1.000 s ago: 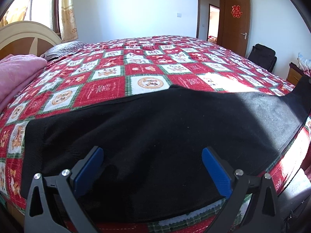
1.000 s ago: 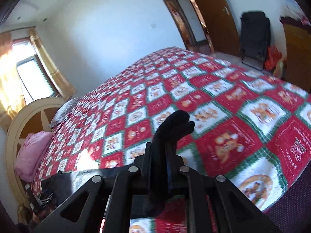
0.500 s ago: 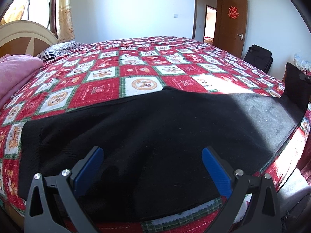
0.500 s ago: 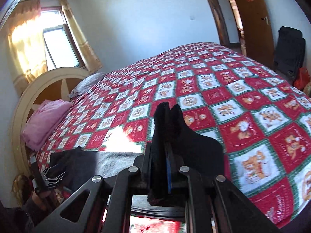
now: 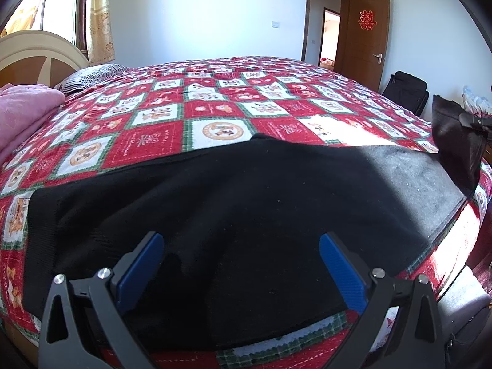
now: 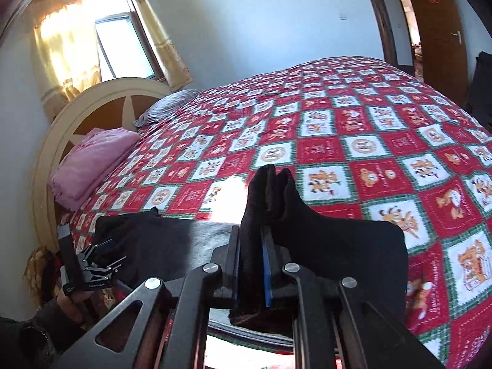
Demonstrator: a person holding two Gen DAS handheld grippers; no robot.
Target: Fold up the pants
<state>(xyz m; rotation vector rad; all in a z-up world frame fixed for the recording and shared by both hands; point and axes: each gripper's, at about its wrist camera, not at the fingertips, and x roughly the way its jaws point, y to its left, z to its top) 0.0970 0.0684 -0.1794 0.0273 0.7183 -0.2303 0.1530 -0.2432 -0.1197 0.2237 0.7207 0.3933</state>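
The black pants (image 5: 233,203) lie flat along the near edge of the bed. My left gripper (image 5: 241,264) is open over the waist end, its blue pads apart and holding nothing. My right gripper (image 6: 252,236) is shut on the leg end of the pants (image 6: 323,246) and holds it lifted above the bed, the cloth sticking up between the pads. In the left wrist view that lifted end (image 5: 455,147) hangs at the far right with the right gripper (image 5: 473,121) on it. The left gripper also shows in the right wrist view (image 6: 101,258).
A red checked bedspread (image 5: 215,107) covers the bed. A folded pink blanket (image 6: 89,163) and a grey pillow (image 6: 169,106) lie by the headboard (image 6: 92,104). A black bag (image 5: 406,92) stands beside the brown door (image 5: 366,37).
My right gripper has lifted the leg end and carried it leftward over the pants. The left gripper has stayed open over the waist.
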